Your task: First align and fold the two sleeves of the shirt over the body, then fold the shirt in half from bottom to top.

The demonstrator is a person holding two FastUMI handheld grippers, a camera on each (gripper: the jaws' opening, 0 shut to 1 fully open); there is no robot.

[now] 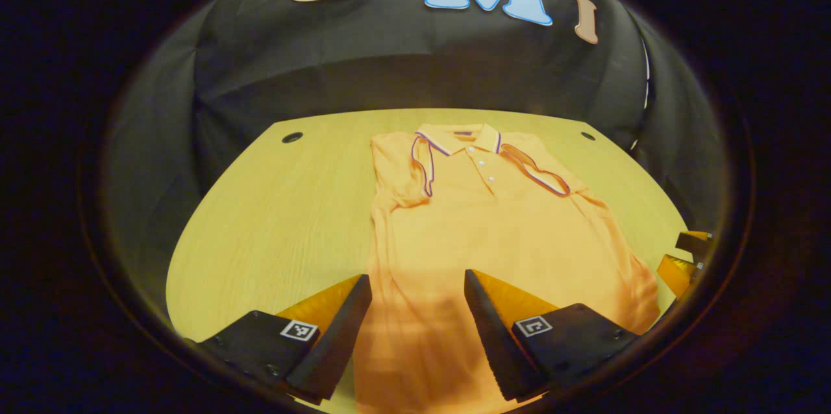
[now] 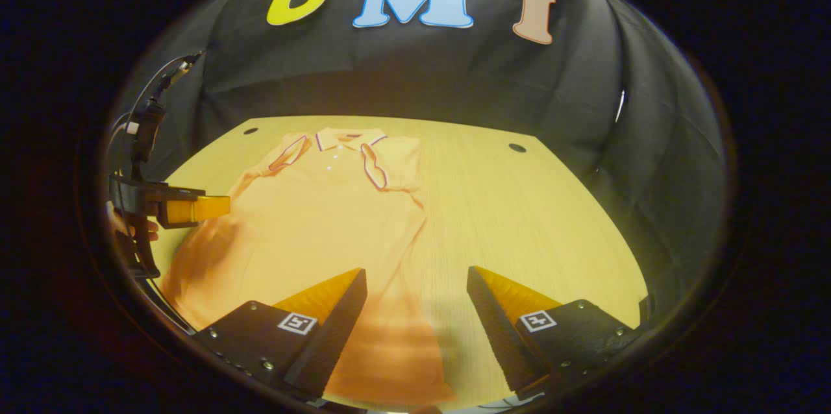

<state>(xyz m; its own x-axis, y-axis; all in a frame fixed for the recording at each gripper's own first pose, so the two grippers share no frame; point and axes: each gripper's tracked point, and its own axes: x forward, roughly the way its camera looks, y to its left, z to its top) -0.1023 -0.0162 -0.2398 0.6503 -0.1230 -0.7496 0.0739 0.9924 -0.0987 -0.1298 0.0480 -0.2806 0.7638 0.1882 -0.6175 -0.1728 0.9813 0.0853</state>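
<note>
While over the hem:
Shirt (image 1: 493, 232): lay flat on the counter (image 1: 272, 206), collar at the far end, both sleeves already folded over the body.
Left claw (image 1: 417, 310): spread wide, empty, above the shirt's lower part.
Right claw (image 2: 415, 310): spread wide, empty, above the hem's corner.
Containers: none seen.

The shirt (image 1: 493, 232) is soft matt knit cloth, lightly rippled toward its hem, with ribbed-looking trim on collar and sleeve edges. The surface (image 1: 272, 219) is smooth pale wood-grain, probably laminate, with a faint sheen. Behind its far edge hangs matt wrinkled cloth (image 2: 415, 76). The gripper (image 2: 415, 310) bodies look like matt hard plastic with small metal screws.
</note>
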